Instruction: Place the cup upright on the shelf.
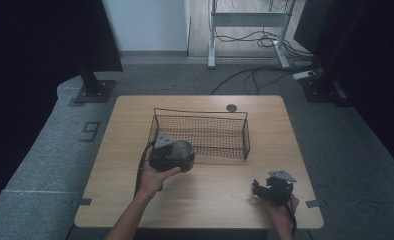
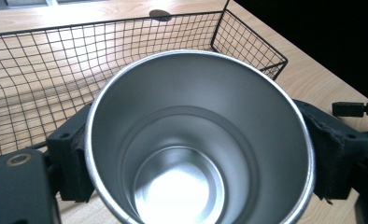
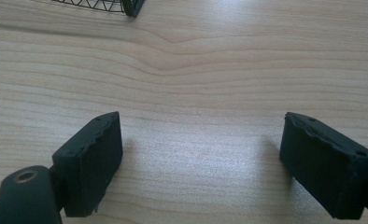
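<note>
My left gripper [image 2: 196, 158] clamps the cup [image 2: 198, 140] just before the basket [image 1: 200, 131]; depositing it seemingly remains. My right gripper [image 3: 201, 163], jaws spread, idles over the table [image 3: 196, 70].

a black stand base [image 1: 92, 91] and cables [image 1: 255, 75] on grey floor [image 1: 45, 150].

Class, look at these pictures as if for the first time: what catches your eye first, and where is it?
The shiny steel cup stands out first, clamped between the jaws of the left tongs near the front left corner of the black wire basket at the middle of the wooden table. The cup's bright inside looks empty. Next come the right tongs, jaws wide apart over bare wood at the table's front right.
</note>
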Action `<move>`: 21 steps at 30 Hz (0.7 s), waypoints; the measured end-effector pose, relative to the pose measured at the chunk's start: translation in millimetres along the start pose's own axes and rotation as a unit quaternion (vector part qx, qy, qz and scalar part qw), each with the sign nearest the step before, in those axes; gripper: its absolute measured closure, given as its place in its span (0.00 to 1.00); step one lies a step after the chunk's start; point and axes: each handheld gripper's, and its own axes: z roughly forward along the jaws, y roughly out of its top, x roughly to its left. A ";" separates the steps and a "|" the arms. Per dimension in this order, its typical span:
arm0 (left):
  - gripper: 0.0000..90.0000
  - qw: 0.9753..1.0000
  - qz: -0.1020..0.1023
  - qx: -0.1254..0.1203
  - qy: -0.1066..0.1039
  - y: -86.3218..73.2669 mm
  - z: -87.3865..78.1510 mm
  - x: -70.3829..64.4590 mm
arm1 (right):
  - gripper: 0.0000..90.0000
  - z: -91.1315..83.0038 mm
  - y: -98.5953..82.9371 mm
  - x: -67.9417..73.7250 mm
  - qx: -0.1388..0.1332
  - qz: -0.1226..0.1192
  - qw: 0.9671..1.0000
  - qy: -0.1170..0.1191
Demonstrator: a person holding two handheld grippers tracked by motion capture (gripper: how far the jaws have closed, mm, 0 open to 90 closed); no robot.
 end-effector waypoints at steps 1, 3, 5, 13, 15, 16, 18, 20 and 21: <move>0.16 1.000 -0.002 0.000 -0.001 0.6 -0.1 0.8 | 0.15 0.0 0.0 0.0 0.000 0.000 1.000 0.000; 0.16 1.000 -0.003 -0.001 -0.002 2.0 -0.5 2.3 | 0.15 0.0 0.0 0.0 0.000 0.000 1.000 0.000; 0.16 1.000 -0.005 -0.002 -0.003 3.2 -0.9 3.5 | 0.15 0.0 0.0 0.1 0.000 0.001 1.000 0.000; 0.16 1.000 -0.007 -0.006 -0.005 10.1 -4.0 6.5 | 0.15 0.0 0.1 0.1 0.000 0.001 1.000 0.000; 0.16 1.000 -0.006 -0.007 -0.004 12.7 -4.0 8.0 | 0.15 0.0 0.0 0.1 0.000 0.001 1.000 0.000; 0.16 1.000 -0.006 -0.006 -0.004 13.8 -3.8 8.6 | 0.15 0.1 0.0 0.1 0.000 0.001 1.000 0.000; 0.16 1.000 -0.005 -0.006 -0.002 15.5 -3.1 9.6 | 0.15 0.0 0.0 0.1 0.000 0.001 1.000 0.000; 0.16 1.000 -0.006 -0.006 0.001 16.7 -2.0 10.1 | 0.15 0.0 0.0 0.1 0.000 0.001 1.000 0.000; 0.16 1.000 -0.005 -0.006 0.002 17.2 -1.3 10.5 | 0.15 0.1 0.0 0.1 0.000 0.001 1.000 0.000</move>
